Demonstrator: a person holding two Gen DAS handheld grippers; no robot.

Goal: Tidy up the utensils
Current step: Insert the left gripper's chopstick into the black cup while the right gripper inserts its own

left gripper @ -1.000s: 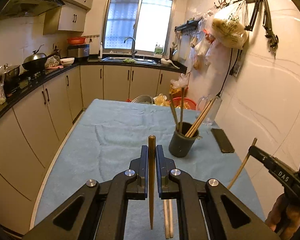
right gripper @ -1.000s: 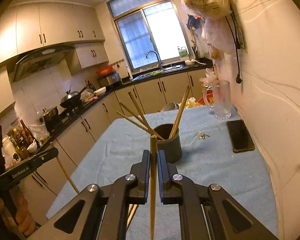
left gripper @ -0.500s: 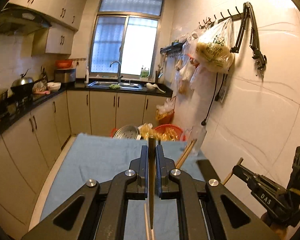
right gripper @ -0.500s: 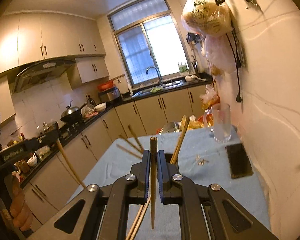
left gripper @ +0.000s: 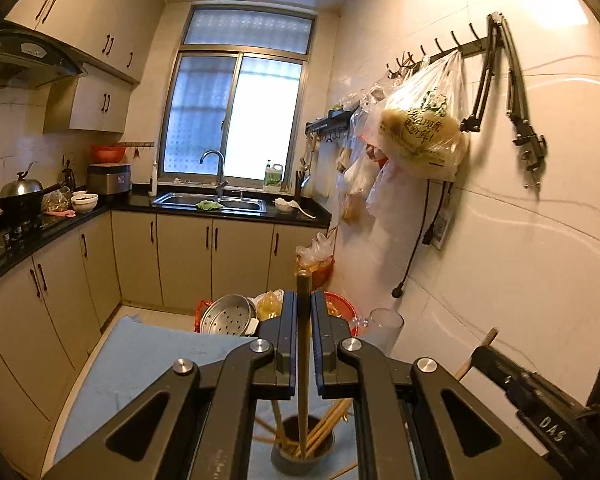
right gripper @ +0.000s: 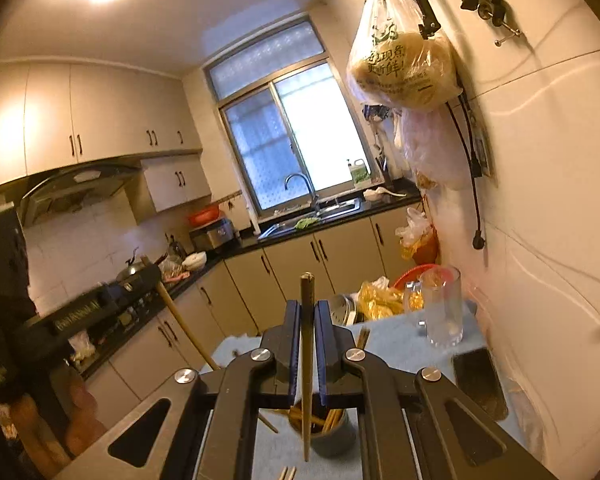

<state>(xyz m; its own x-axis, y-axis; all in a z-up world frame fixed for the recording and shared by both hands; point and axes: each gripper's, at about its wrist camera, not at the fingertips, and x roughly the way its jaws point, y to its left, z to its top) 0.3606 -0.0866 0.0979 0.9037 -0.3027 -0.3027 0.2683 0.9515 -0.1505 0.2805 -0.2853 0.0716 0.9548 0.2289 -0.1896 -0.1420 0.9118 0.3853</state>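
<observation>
The left black two-finger claw (left gripper: 304, 340) is squeezed shut on one long brown wooden chopstick (left gripper: 303, 364). The stick stands straight up, and its bottom tip is down inside the dark grey round cup (left gripper: 302, 450), which stands on the blue cloth-covered table (left gripper: 140, 364). More wooden chopsticks (left gripper: 328, 420) lean in that cup.

The right black two-finger claw (right gripper: 308, 340) is squeezed shut on another long brown wooden stick (right gripper: 307, 360). This one also points up and down. Its bottom tip hangs in front of the same cup (right gripper: 327, 438), and it is hard to tell if it is inside or just above. Two loose stick ends (right gripper: 287, 473) lie on the cloth near the bottom edge.

In the left view, the right claw shows at the side with white letters "DAS" (left gripper: 552, 428) on it.

A bit farther on the table lie a flat black phone (right gripper: 478, 382) and a tall clear glass mug (right gripper: 440, 306).

Past the table end sits a round metal steamer pan (left gripper: 228, 318) with holes, beside a red plastic basket (left gripper: 340, 308).

High on the wall hangs a clear plastic bag (left gripper: 422, 136) with green Chinese writing; "新鲜" can be read. Far back are the steel sink (left gripper: 212, 202) and the window (left gripper: 236, 114).
</observation>
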